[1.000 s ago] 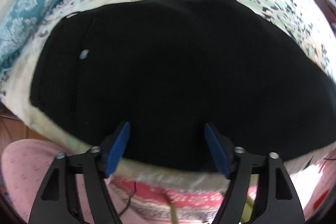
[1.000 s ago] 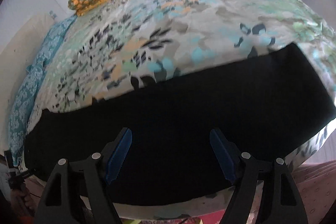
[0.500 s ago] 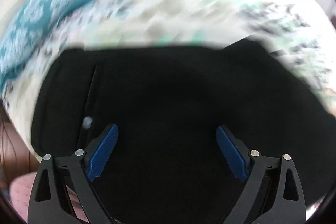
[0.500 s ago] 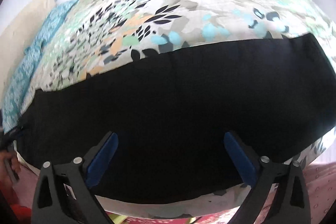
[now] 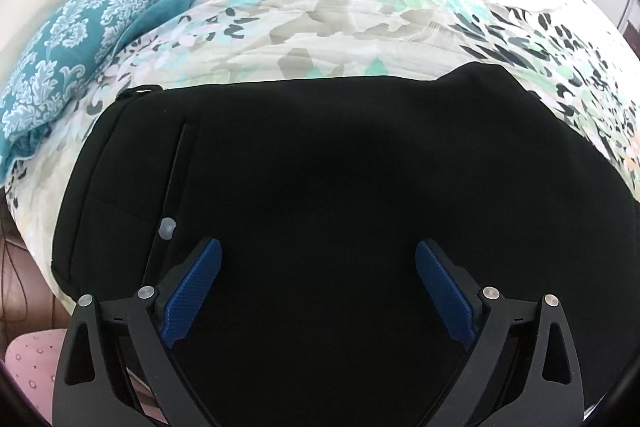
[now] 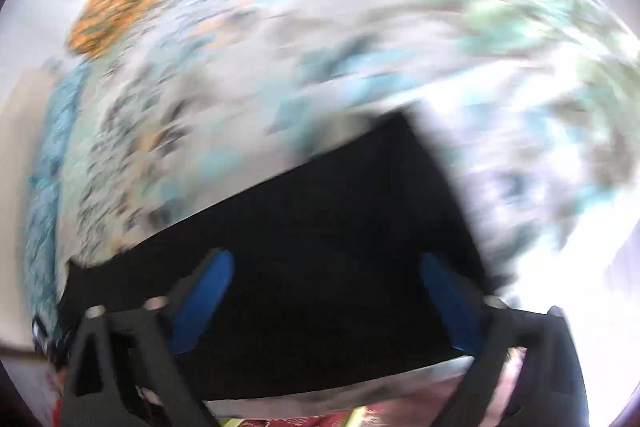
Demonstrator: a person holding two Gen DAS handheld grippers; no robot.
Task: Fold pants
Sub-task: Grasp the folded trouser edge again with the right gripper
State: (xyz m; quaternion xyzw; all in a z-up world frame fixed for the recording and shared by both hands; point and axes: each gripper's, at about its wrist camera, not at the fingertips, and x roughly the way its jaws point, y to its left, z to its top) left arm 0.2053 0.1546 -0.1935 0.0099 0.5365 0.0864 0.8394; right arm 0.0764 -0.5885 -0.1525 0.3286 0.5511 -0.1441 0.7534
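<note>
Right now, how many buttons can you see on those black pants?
1. A small pale button sits on the black pants beside a vertical seam, just up and left of the left gripper. The right view is too blurred to show others, and folds may hide more.

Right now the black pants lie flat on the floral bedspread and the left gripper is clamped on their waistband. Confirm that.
Not quite. The left wrist view shows the left gripper wide open above the black pants, gripping nothing. The pants do lie flat on the floral bedspread.
</note>
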